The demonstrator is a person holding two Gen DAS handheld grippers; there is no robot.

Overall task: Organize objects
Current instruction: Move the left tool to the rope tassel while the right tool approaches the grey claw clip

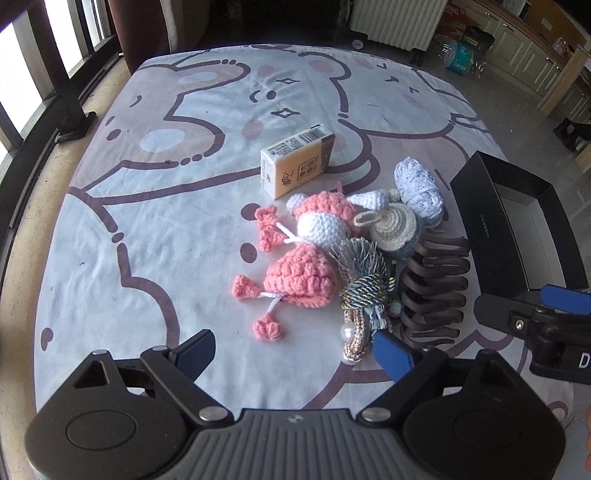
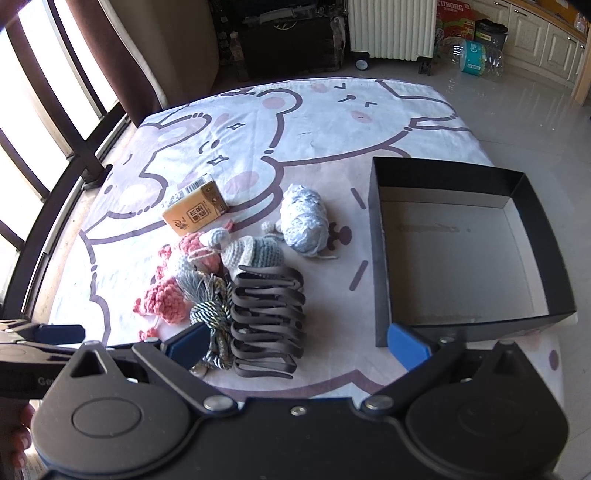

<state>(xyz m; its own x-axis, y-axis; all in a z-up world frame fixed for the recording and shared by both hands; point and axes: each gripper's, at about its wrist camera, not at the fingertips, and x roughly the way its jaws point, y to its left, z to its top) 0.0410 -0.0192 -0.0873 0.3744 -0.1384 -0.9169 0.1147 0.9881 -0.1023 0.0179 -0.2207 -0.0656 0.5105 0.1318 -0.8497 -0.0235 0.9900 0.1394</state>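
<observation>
A heap of small objects lies mid-table: a pink crochet toy (image 1: 299,280) (image 2: 164,299), a tasselled cord (image 1: 364,291) (image 2: 212,310), a dark brown hair claw (image 1: 432,291) (image 2: 267,317), a beige-grey crochet piece (image 1: 395,229) (image 2: 251,253), a pale blue yarn ball (image 1: 419,190) (image 2: 303,218) and a yellow tissue pack (image 1: 295,160) (image 2: 195,212). An empty black box (image 1: 491,229) (image 2: 384,258) stands to their right. My left gripper (image 1: 295,354) is open and empty, just short of the heap. My right gripper (image 2: 299,345) is open and empty, above the hair claw's near end.
The table is covered by a white cloth (image 1: 177,206) with cartoon bears. A window railing (image 2: 55,162) runs along the left side. A white radiator (image 2: 391,29), a dark cabinet and bottles stand on the floor beyond the far edge.
</observation>
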